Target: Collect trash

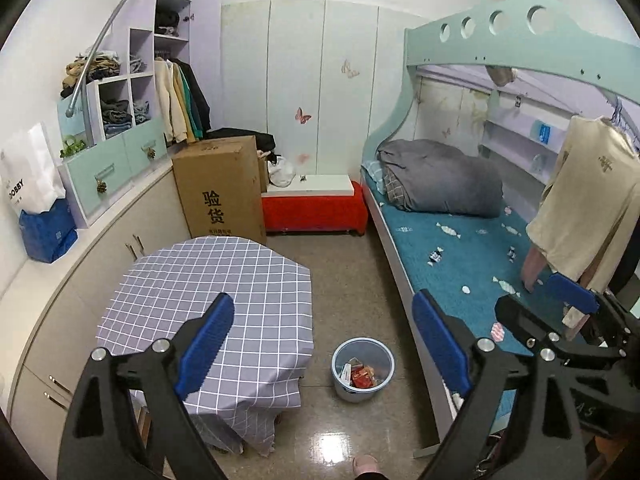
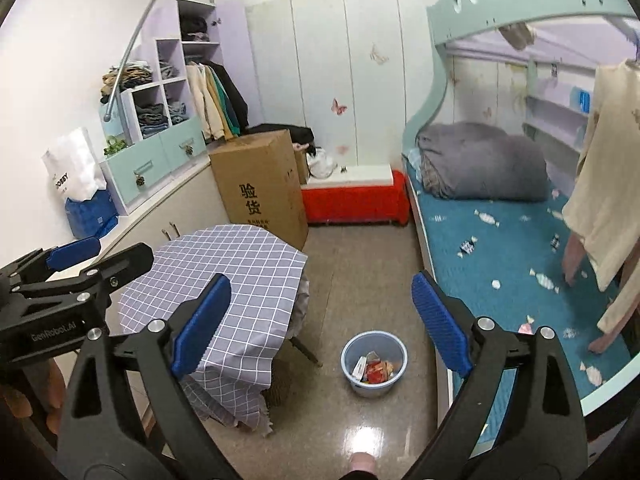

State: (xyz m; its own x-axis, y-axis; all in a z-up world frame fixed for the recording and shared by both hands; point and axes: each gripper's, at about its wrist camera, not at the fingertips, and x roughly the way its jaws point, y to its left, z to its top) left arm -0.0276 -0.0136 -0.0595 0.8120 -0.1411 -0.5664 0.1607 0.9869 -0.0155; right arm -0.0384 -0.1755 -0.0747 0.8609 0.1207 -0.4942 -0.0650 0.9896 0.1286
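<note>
1. Blue plastic is the centre of the left wrist view: a pale blue bin (image 1: 362, 369) stands on the glossy floor (image 1: 344, 280) between the checked table (image 1: 208, 292) and the bunk bed (image 1: 472, 248), and the trash (image 1: 360, 374) sits inside it, a jumble of red wrappers and a white packet.
2. Around it in that view: a tall cardboard box (image 1: 222, 190) stands right behind the table, a red bench (image 1: 316, 210) sits against the far wall, a grey duvet (image 1: 440, 178) is bunched on the teal mattress, and a cream shirt (image 1: 588, 208) hangs by the bed rail.
3. Left gripper (image 1: 324, 344) is up over the floor, blue pads spread wide, nothing between them; the bin shows through the gap. The right gripper (image 1: 568, 300) pokes in at the right edge, in front of the mattress.
4. Over to the right wrist view: same bin (image 2: 374, 362) on the floor, red and white trash (image 2: 374, 368) heaped at the bottom, near the bed frame.
5. Table (image 2: 224, 280) sits left of the bin with its cloth drooping, box (image 2: 260, 188) behind it, a white shopping bag (image 2: 74, 168) up on the counter.
6. Right gripper (image 2: 322, 332) has its fingers apart and empty, framing the bin. The left gripper (image 2: 84, 260) shows at the left edge, jaws apart too.
7. A pink slipper toe (image 2: 360, 462) peeks in at the bottom.
</note>
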